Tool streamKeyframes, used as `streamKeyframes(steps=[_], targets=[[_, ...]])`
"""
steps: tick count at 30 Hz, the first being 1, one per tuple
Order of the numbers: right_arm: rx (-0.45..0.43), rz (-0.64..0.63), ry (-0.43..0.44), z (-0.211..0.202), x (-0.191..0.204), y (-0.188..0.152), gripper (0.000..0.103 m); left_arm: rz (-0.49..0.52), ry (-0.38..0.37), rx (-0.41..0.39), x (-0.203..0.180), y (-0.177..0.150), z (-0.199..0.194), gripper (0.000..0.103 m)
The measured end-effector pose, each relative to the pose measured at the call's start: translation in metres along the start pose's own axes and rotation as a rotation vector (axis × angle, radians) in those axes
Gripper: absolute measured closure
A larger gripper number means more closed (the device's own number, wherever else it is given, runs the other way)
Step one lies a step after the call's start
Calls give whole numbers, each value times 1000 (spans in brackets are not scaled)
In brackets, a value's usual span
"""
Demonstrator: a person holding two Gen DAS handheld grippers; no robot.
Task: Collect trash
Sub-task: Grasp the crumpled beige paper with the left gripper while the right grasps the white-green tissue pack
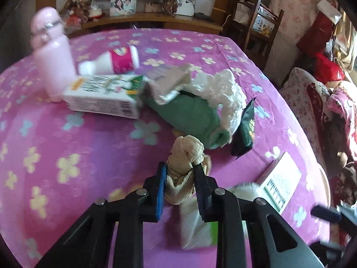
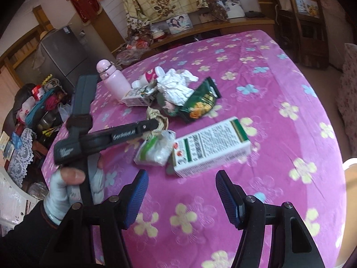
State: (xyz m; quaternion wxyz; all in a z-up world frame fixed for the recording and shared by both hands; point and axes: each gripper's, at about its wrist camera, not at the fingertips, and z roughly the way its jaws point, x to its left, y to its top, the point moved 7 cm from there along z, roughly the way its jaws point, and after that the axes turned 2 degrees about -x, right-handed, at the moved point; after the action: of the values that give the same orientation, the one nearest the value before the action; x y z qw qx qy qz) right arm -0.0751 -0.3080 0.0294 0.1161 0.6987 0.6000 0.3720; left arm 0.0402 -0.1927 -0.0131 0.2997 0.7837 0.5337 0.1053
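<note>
Pink flowered table (image 2: 279, 84), trash heaped beyond both sets of fingers. Right gripper (image 2: 181, 192) hangs with fingers apart, a white box (image 2: 212, 147) lying just ahead. Left gripper (image 1: 179, 178) is clamped on a crumpled beige paper wad (image 1: 185, 156).

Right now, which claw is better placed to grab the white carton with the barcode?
Right. The right claw stands open just short of the carton; the left claw is already shut on crumpled beige paper.
</note>
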Motion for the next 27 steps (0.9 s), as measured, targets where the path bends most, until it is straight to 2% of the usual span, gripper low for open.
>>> streamKeyframes(steps=[4, 7, 11, 14, 16, 18, 22, 24, 27], targets=[[8, 0, 66, 23, 18, 22, 36, -14, 25, -7, 26, -11, -34, 78], [46, -7, 116, 49, 34, 37, 36, -11, 50, -12, 44, -23, -53, 78], [71, -35, 99, 84, 46, 54, 36, -24, 77, -18, 69, -43, -75, 78], [131, -45, 95, 108, 53, 57, 37, -22, 103, -31, 84, -55, -90, 78], [169, -34, 93, 114, 56, 50, 37, -12, 120, -45, 91, -61, -100, 78], [205, -15, 133, 111, 60, 36, 37, -14, 124, -53, 98, -62, -105, 78], [278, -47, 171, 94, 76, -9, 37, -34, 113, -64, 107, -68, -114, 78], [266, -75, 146, 83, 78, -24, 37, -40, 104, -65, 106, -70, -115, 78], [200, -150, 43, 69, 76, -33, 36, -49, 82, -65, 99, -75, -117, 78]])
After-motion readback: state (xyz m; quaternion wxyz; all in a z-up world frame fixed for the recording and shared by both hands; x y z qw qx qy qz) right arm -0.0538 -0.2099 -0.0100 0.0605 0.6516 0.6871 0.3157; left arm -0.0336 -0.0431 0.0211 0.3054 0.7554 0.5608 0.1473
